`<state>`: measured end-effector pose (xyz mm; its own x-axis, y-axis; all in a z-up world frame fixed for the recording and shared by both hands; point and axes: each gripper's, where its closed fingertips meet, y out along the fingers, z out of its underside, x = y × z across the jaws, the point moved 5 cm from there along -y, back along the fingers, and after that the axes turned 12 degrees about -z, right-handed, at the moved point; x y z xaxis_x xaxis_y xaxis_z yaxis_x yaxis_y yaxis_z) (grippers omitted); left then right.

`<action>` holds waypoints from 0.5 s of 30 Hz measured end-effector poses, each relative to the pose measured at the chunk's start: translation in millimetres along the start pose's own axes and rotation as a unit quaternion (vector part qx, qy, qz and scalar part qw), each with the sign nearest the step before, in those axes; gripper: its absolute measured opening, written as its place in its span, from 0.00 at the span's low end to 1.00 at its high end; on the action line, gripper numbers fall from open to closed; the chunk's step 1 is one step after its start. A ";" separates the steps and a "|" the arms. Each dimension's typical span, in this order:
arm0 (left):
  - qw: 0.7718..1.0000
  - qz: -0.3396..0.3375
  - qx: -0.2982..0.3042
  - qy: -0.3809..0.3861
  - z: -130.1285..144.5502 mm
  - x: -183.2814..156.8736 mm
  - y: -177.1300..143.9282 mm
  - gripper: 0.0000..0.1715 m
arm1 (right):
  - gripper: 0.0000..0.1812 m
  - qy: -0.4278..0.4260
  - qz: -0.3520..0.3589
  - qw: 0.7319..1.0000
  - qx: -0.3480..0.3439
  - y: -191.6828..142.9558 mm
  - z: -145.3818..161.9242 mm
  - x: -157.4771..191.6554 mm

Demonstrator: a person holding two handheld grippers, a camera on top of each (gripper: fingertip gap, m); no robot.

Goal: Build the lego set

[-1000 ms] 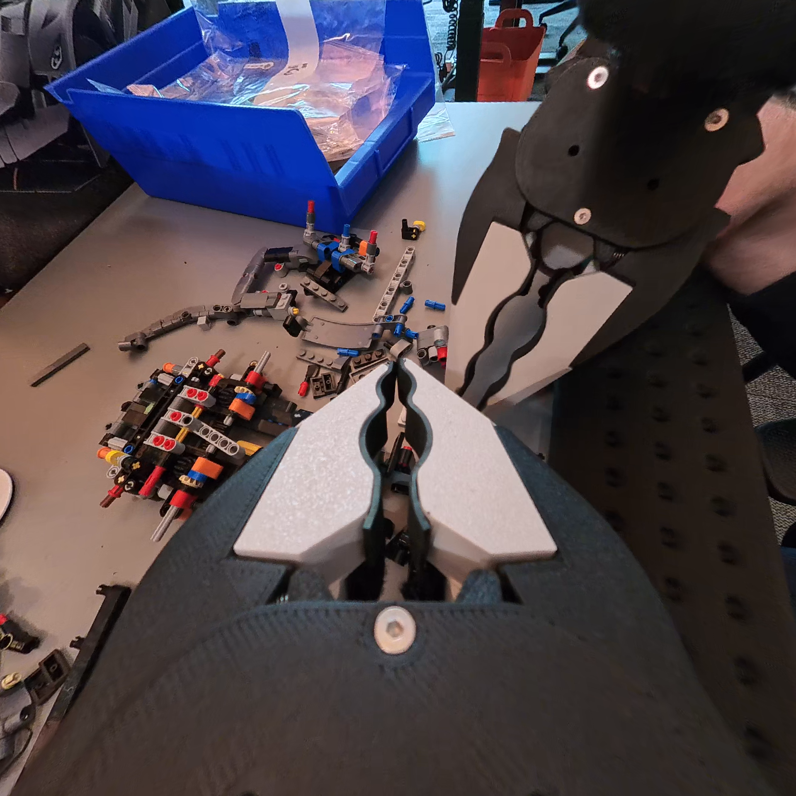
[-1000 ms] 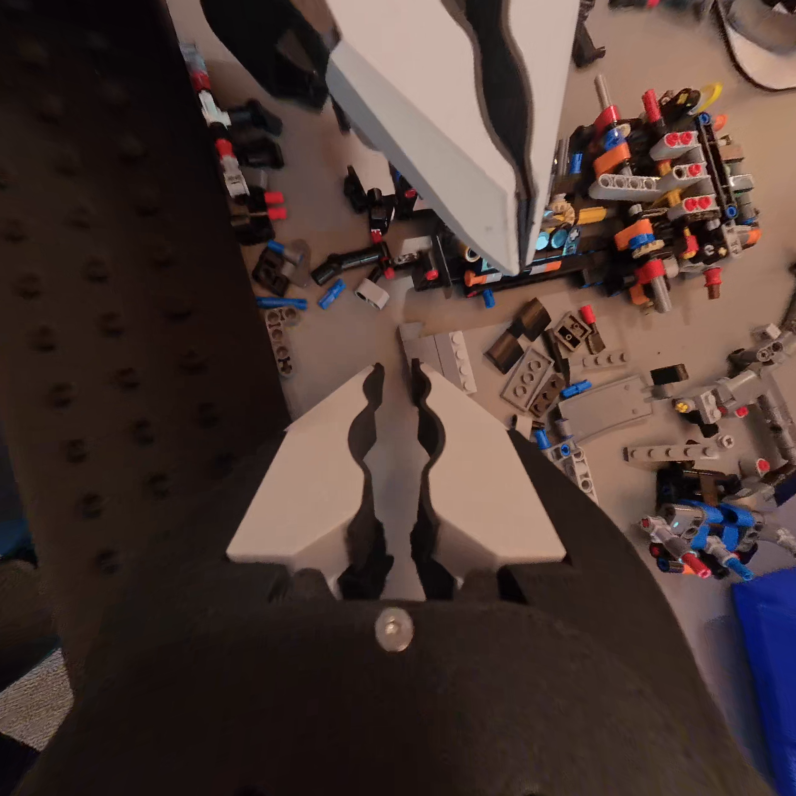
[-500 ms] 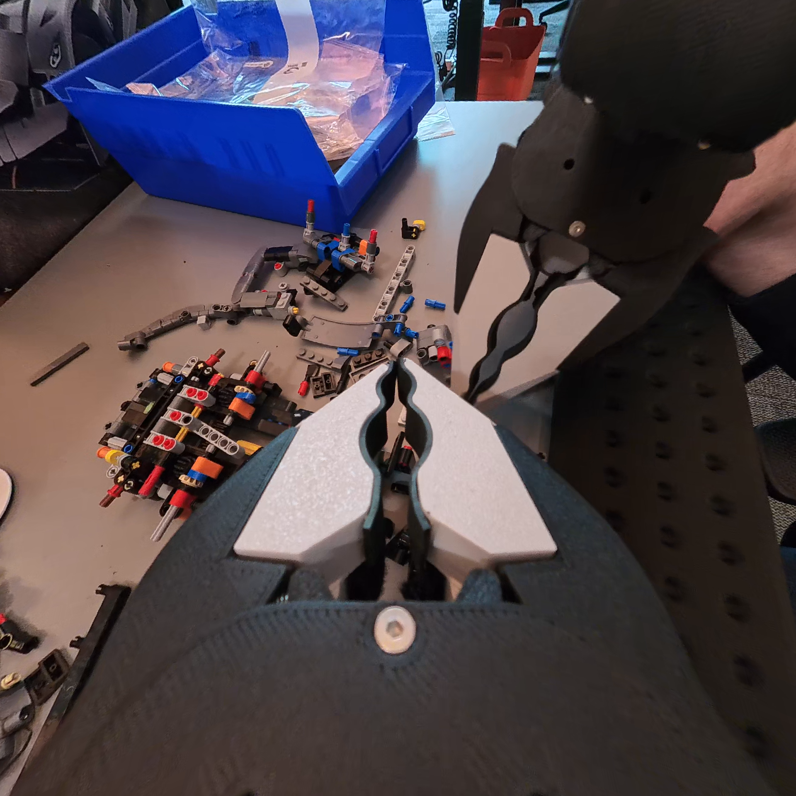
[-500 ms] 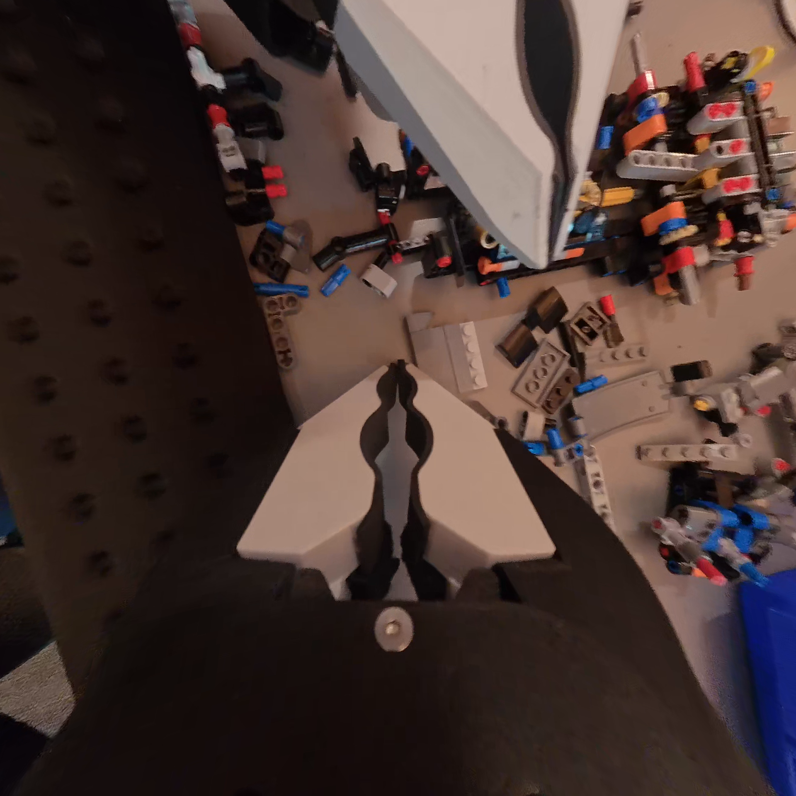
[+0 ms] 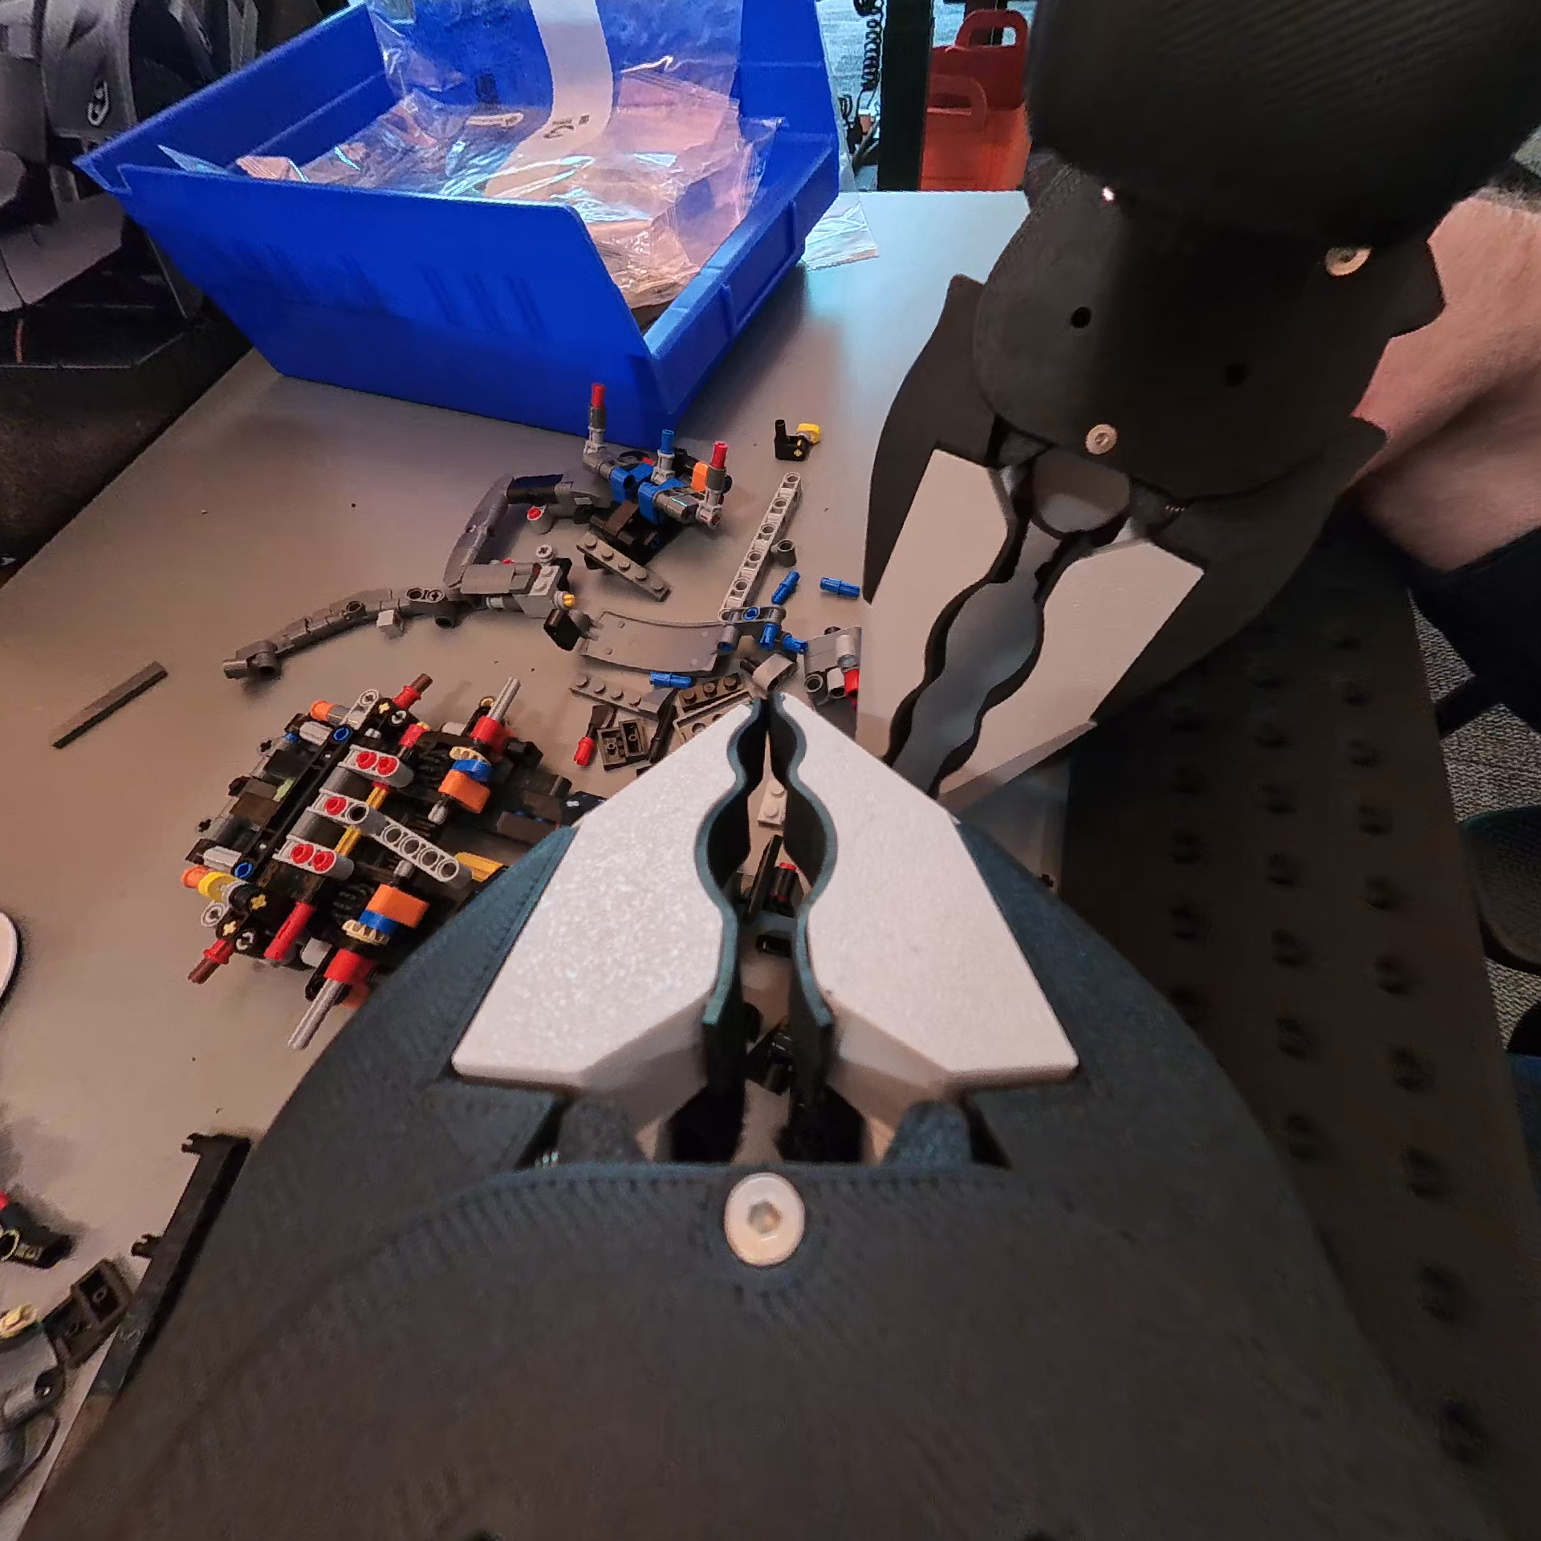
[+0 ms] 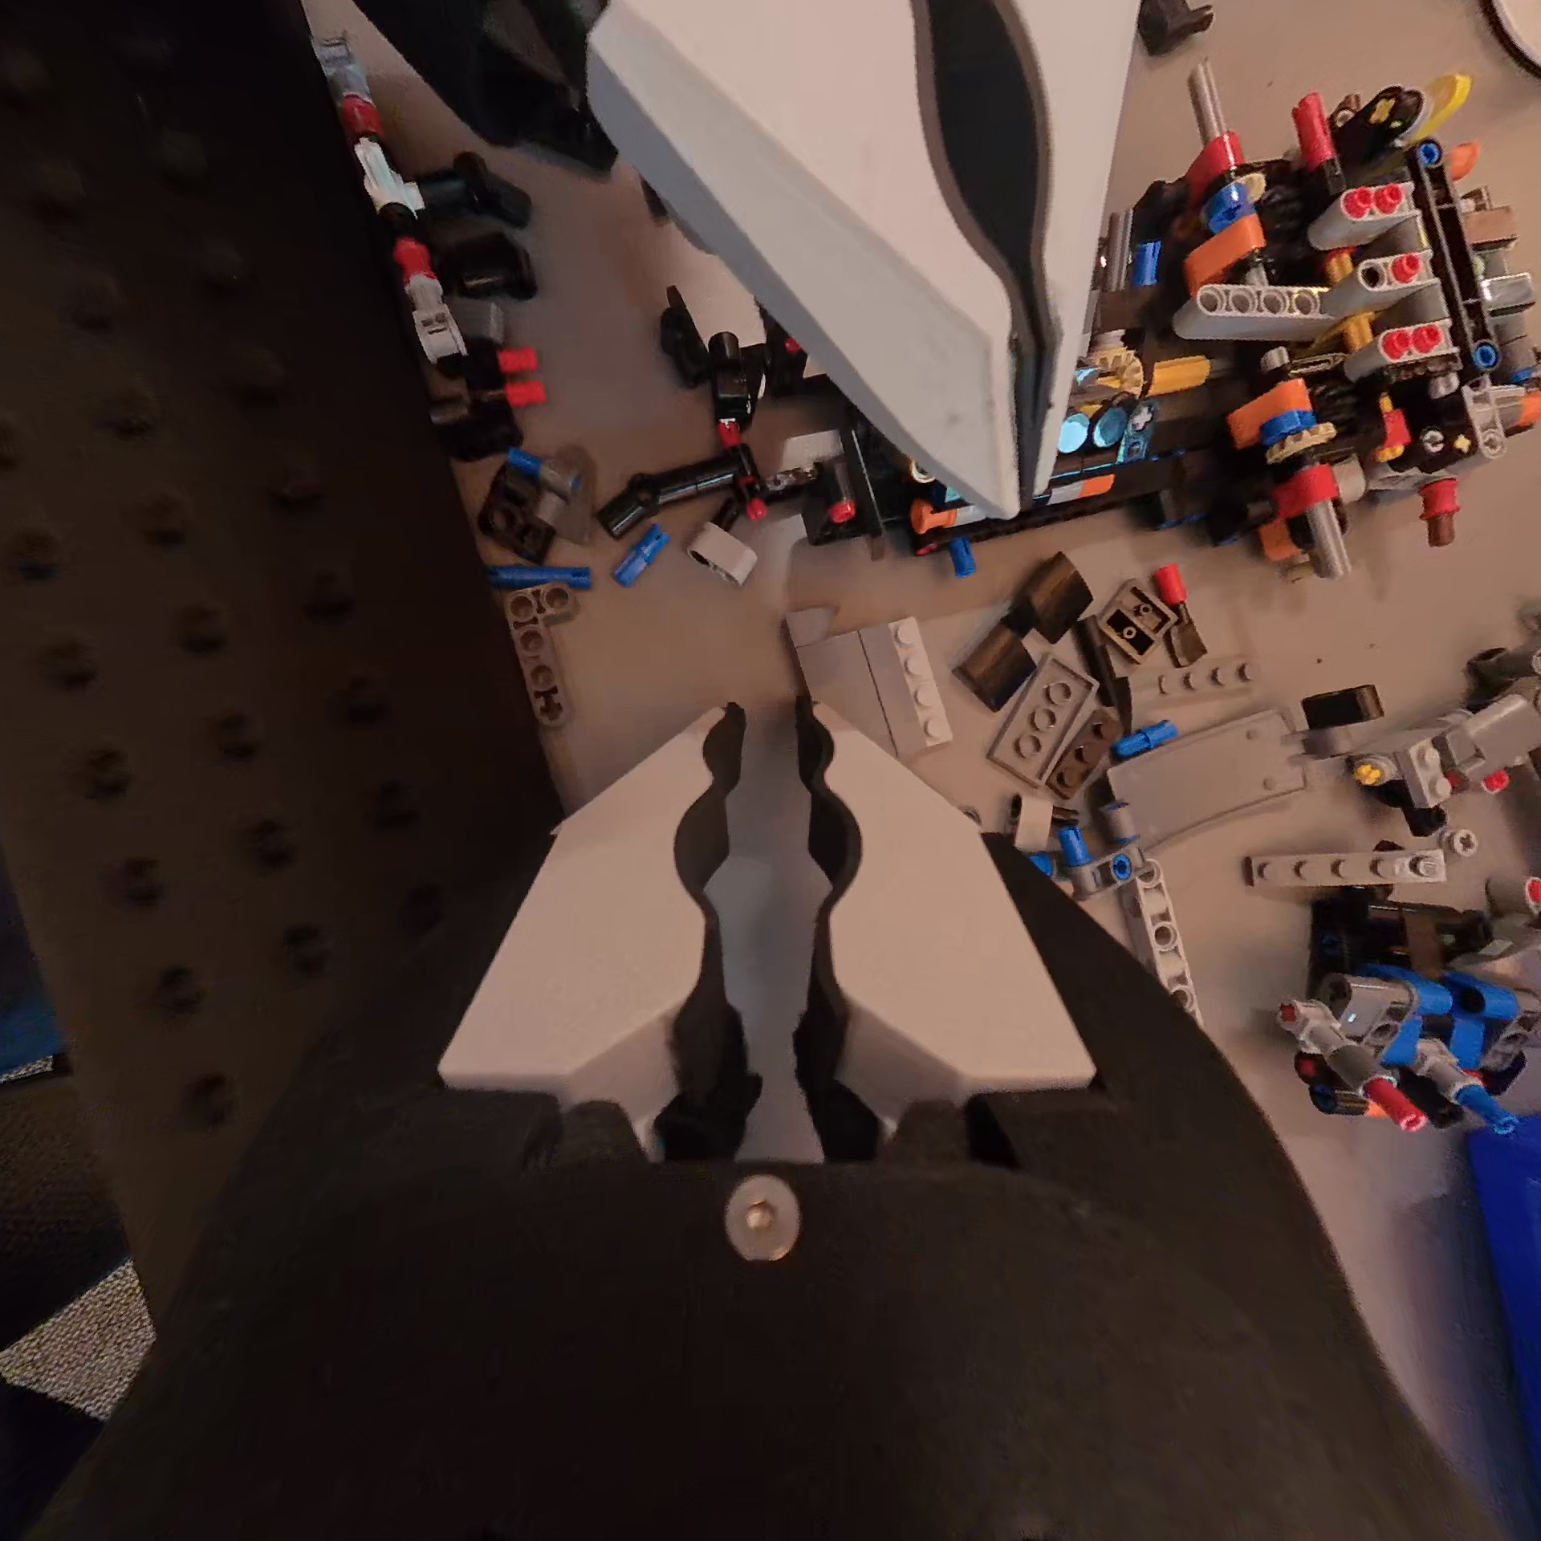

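Observation:
My left gripper (image 5: pixel 767 709) is shut, with nothing visible between its fingers. It hovers low over loose pieces beside the big black lego assembly (image 5: pixel 350 834) with red, orange and grey parts. In the right wrist view the left gripper (image 6: pixel 1021 492) points down at that assembly's (image 6: pixel 1334 317) near end. My right gripper (image 6: pixel 765 721) is slightly open and empty, its tips just short of a light grey sloped brick (image 6: pixel 884 675) on the table. The right gripper also shows in the left wrist view (image 5: pixel 921 767), pointing down at the table.
A blue bin (image 5: pixel 417 275) of plastic bags stands at the back. A blue and grey sub-assembly (image 5: pixel 659 492) and a curved grey panel (image 5: pixel 659 642) lie among several loose plates and pins. A black perforated board (image 5: pixel 1292 1001) runs along the right. An orange container (image 5: pixel 976 125) stands behind. The tips of one gripper are about 7 centimeters away from the tips of the other.
My right gripper closed half a second ago and has now opened a little, still near the grey sloped brick. My left gripper has stayed shut and in place.

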<state>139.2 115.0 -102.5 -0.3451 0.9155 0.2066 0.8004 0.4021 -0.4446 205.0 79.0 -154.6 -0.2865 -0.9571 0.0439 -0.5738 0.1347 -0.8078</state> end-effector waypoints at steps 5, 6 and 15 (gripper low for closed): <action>1.000 0.000 0.000 0.000 0.0 0.2 -0.1 0.00 | 0.06 -0.004 0.009 1.000 -0.004 0.6 -5.8 -0.3; 1.000 0.000 0.000 0.000 -0.2 0.1 -0.2 0.00 | 0.06 -0.005 0.005 1.000 -0.001 1.9 -5.8 0.6; 1.000 0.001 0.002 0.001 0.2 -0.3 0.4 0.00 | 0.05 -0.007 -0.002 1.000 0.005 6.9 -7.6 2.8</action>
<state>139.5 114.9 -102.9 -0.3431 0.9160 0.2077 0.7992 0.4009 -0.4478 194.4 79.2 -155.5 -0.2728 -0.9613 0.0392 -0.5679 0.1280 -0.8131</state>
